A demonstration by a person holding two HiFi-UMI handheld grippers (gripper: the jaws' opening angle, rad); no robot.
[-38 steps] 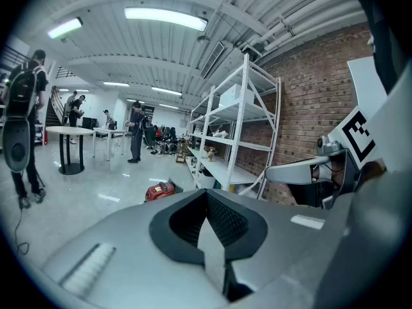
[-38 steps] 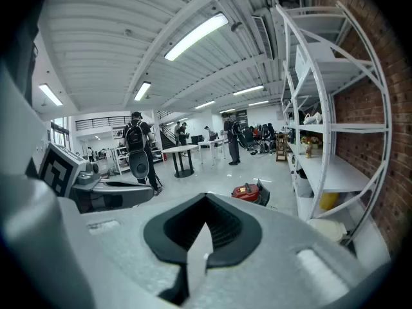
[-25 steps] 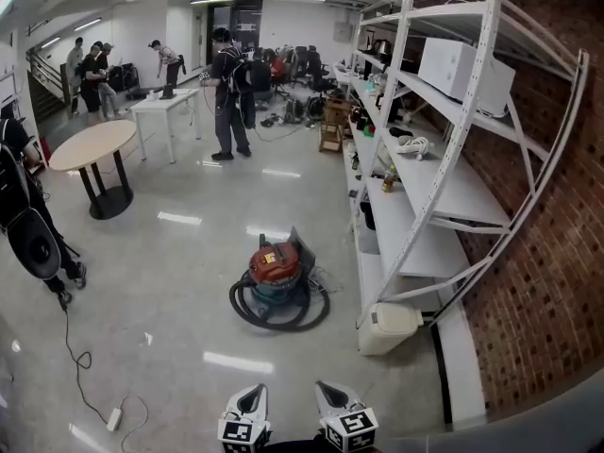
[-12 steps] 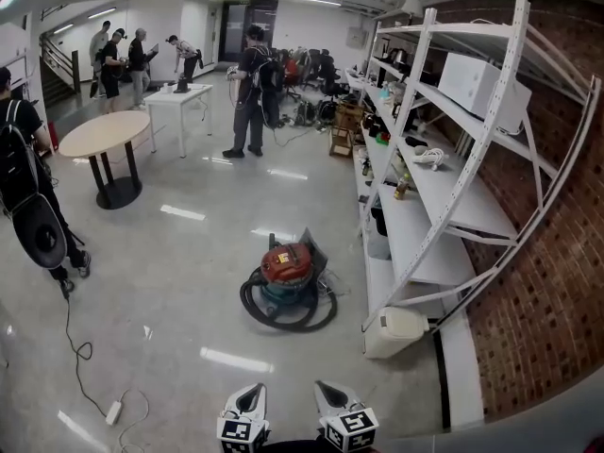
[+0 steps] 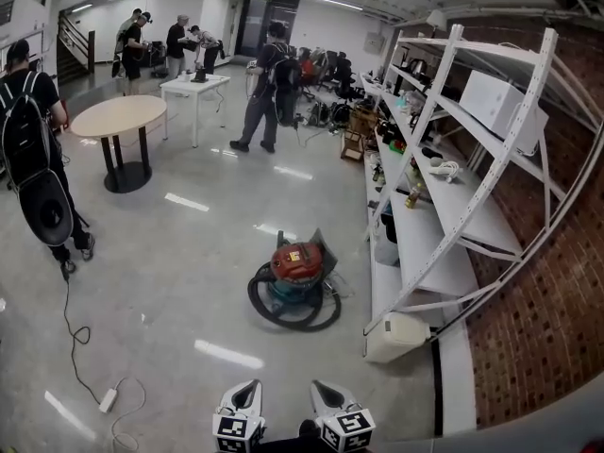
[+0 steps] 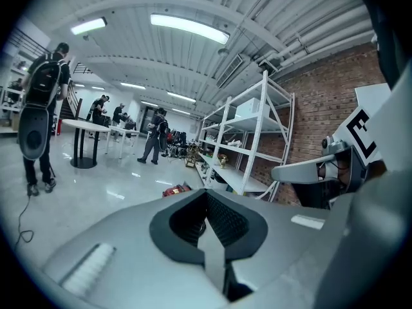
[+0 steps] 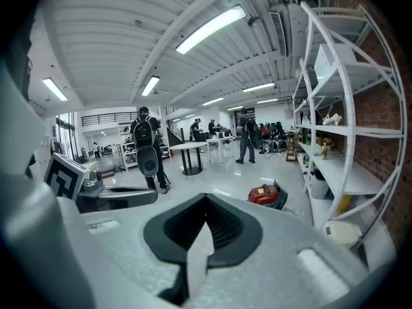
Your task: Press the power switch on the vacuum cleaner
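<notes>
A: Well, what is shown of the room?
B: A glossy grey floor (image 5: 189, 243) is seen, with white shelves (image 5: 444, 206) along a brick wall (image 5: 538, 328) at the right. The vacuum cleaner (image 5: 294, 270) is set on the floor near the shelves.
A: What has been changed?
B: Everything is shifted slightly rightward in the head view; the vacuum cleaner itself is not moved.
A: And the grippers?
B: The left gripper (image 5: 248, 390) and right gripper (image 5: 323, 392) are held low, side by side, well apart from it, jaws closed on nothing.
</notes>
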